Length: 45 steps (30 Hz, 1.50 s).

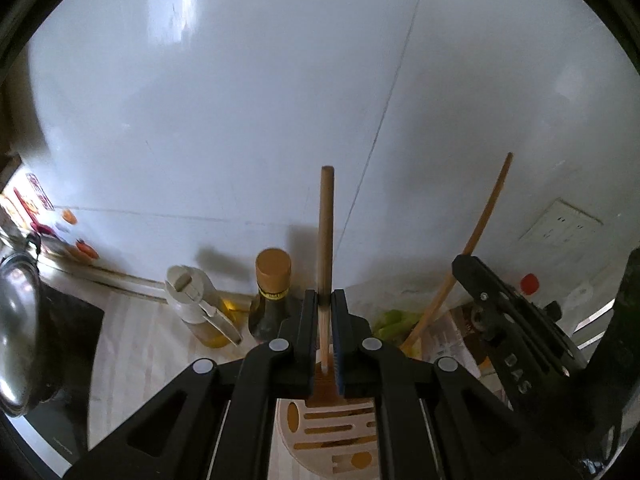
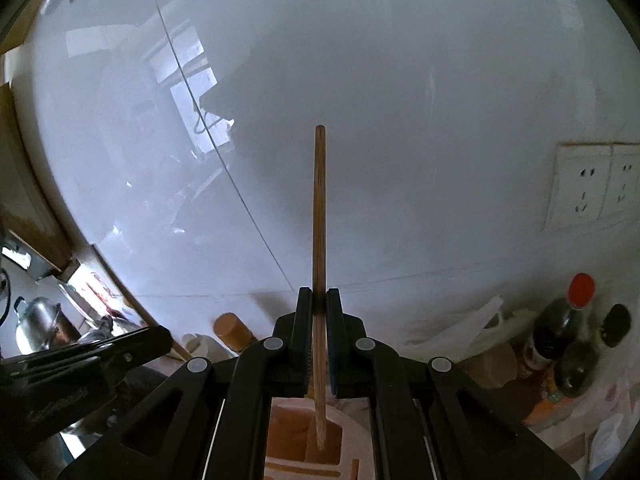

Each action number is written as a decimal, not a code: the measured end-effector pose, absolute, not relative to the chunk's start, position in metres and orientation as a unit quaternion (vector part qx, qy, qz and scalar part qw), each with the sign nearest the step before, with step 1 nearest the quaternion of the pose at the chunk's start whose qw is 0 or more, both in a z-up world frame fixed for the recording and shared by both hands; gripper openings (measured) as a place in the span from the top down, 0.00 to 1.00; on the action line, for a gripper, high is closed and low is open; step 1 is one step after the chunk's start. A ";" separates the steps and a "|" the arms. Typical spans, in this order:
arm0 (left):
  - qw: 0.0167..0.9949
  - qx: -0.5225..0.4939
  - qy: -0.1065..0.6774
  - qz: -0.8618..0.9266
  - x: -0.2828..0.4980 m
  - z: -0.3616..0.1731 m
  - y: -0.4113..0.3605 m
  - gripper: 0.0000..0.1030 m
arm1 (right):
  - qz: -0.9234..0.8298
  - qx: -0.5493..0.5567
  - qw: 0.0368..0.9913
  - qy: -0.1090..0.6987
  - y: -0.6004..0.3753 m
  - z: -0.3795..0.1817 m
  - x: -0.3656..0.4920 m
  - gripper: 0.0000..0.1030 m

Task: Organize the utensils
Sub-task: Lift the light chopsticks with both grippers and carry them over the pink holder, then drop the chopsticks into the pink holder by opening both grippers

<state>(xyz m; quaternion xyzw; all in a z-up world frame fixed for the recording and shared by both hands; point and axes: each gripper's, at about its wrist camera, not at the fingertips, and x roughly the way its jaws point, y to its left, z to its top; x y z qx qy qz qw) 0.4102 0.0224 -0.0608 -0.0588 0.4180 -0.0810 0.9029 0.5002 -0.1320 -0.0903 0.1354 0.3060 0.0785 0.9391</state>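
Observation:
My left gripper (image 1: 325, 300) is shut on a wooden-handled utensil (image 1: 326, 232); its handle stands upright between the pads and its lower end sits over a pale slotted utensil holder (image 1: 320, 436) below. My right gripper (image 2: 319, 300) is shut on a second thin wooden handle (image 2: 319, 208), also upright, whose lower end reaches into a compartment of the same pale holder (image 2: 352, 440). The right gripper's body (image 1: 508, 344) and its slanted handle (image 1: 476, 236) show at right in the left wrist view. The left gripper's body (image 2: 80, 364) shows at left in the right wrist view.
A white tiled wall (image 1: 280, 100) stands close ahead. An oil dispenser (image 1: 200, 312) and a dark brown-capped bottle (image 1: 272, 296) stand behind the holder. A metal kettle (image 1: 20, 320) sits left. Red-capped sauce bottles (image 2: 560, 320), a plastic bag (image 2: 468, 332) and wall sockets (image 2: 584, 188) are right.

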 end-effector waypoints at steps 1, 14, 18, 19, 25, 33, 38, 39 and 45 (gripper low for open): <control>0.900 -0.059 0.424 -0.083 0.413 -0.066 0.022 0.96 | 0.082 0.136 0.939 0.305 -0.133 -0.095 0.501 0.94; 0.904 -0.057 0.418 -0.073 0.407 -0.055 0.033 0.46 | 0.125 0.117 0.923 0.345 -0.132 -0.112 0.499 0.63; 0.917 -0.047 0.395 -0.042 0.390 -0.043 0.045 0.19 | 0.112 0.122 0.924 0.345 -0.142 -0.104 0.482 0.54; 0.918 -0.045 0.393 -0.038 0.386 -0.043 0.048 0.17 | 0.107 0.123 0.924 0.346 -0.145 -0.102 0.478 0.51; 0.919 -0.029 0.394 -0.007 0.360 -0.050 0.059 0.00 | 0.055 0.099 0.928 0.355 -0.157 -0.090 0.443 0.10; 0.914 -0.023 0.405 -0.003 0.313 -0.072 0.058 0.00 | -0.008 0.072 0.924 0.375 -0.169 -0.090 0.388 0.00; 0.897 -0.007 0.441 -0.009 0.282 -0.110 0.046 0.00 | -0.032 0.069 0.903 0.423 -0.184 -0.121 0.354 0.00; 0.893 -0.001 0.451 -0.009 0.276 -0.121 0.043 0.00 | -0.033 0.070 0.897 0.435 -0.186 -0.130 0.347 0.00; 0.851 0.024 0.525 -0.005 0.245 -0.205 0.029 0.00 | -0.026 0.087 0.852 0.516 -0.192 -0.203 0.306 0.11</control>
